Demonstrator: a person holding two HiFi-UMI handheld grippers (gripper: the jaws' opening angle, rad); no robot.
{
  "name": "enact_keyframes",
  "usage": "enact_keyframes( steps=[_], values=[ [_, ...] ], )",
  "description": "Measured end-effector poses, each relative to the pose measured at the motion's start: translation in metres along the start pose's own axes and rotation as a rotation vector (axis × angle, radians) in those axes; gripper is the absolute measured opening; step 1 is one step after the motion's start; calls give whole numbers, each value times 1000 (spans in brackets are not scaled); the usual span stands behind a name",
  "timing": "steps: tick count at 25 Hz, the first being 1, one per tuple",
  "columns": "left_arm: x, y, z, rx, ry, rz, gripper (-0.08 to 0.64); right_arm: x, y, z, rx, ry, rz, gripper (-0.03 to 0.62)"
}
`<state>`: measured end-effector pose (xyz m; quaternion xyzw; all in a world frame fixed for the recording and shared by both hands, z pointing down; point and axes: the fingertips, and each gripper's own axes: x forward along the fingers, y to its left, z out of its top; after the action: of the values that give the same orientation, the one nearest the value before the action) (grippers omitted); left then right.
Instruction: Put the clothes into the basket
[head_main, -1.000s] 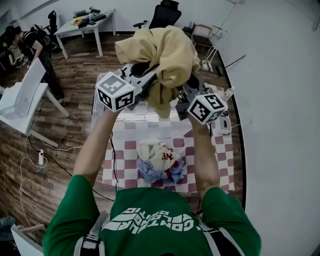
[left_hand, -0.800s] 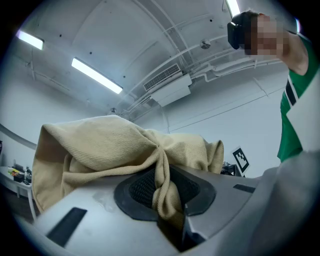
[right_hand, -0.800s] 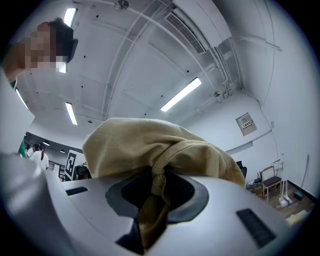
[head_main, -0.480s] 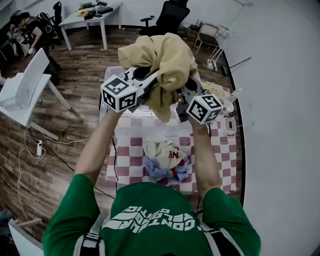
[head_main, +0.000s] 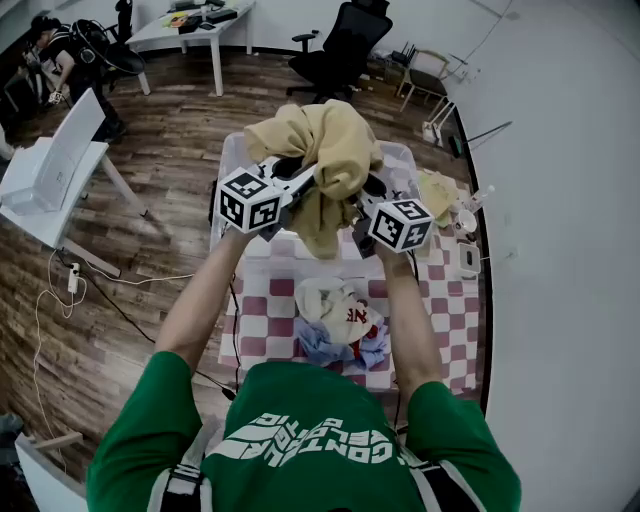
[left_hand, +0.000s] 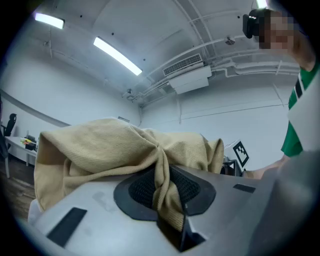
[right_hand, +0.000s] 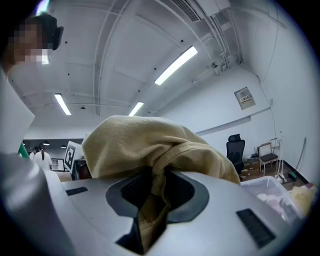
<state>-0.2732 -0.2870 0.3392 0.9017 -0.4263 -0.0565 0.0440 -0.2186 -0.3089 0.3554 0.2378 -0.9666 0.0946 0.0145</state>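
Clothes first, nearest the camera: a pile of clothes, white, blue and a flash of red, sits on the checked tablecloth just ahead of the person's green shirt, not yet moved. Above it, the action: both hands raised, the tan garment bunched between them. Left gripper: jaws clamped on a twisted fold of the ribbed cloth, pads biting from both sides. Right gripper: same story, closed on another fold, with a seamed edge tucked right down between the pads. The garment humps over both tools and hangs in a tail between them, clear of the table.

Now the delivery, as I judge it: carry the load forward until that hanging tail is past the near wall of the basket, lower both hands together, then let go on both sides at once so neither drags the cloth back out. Watch the tail, it could snag the rim.

The basket is a clear, pale tub at the far end of the table, just beyond the garment. The cloth hides most of its inside from the head view. The right gripper view catches a corner with something pale at the bottom, too blurred to name. Beyond that, an office chair and wooden floor.
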Motion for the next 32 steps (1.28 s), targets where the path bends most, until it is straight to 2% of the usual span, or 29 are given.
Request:
enact_keyframes(
  steps=[15, 21, 25, 32],
  values=[
    [13, 56, -103, -121, 199, 35, 63, 43, -45, -103, 52, 272, -16, 83],
    [17, 75, -160, -173, 348, 61, 63, 53, -66, -154, 48, 434, -38, 83],
    [14, 88, -203, -198, 456, 108, 63, 55, -76, -190, 46, 545, -37, 84],
    [14, 103, -253, -220, 582, 147, 64, 54, -100, -232, 2, 705, -46, 87]
  ],
)
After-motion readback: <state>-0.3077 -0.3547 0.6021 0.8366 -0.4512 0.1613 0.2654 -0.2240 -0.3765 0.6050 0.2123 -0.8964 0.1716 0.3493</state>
